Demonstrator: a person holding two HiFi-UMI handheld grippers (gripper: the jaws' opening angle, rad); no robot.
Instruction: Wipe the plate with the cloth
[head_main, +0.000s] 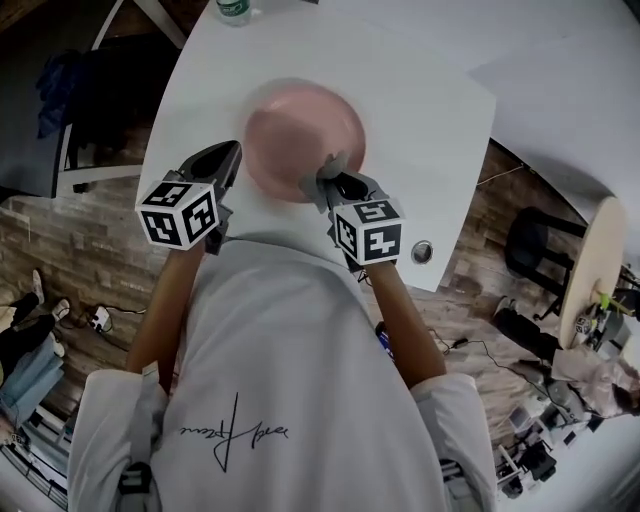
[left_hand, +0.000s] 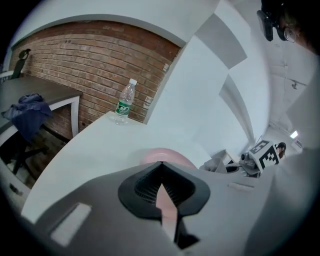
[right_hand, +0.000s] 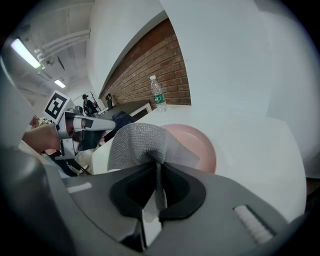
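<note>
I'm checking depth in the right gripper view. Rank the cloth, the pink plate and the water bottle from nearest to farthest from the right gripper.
1. Cloth: pinched between the jaws of the right gripper, bunched up just ahead of them.
2. Pink plate: just beyond the cloth, to its right.
3. Water bottle: far back on the table, before the brick wall.

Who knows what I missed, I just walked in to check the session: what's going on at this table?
A person holds tongs in each hand at a white table. The left tongs are shut on the rim of a pink plate, apparently steadying it. The right tongs pinch a grey mesh cloth at the plate's near edge, ready for wiping. A water bottle stands at the table's far end.
</note>
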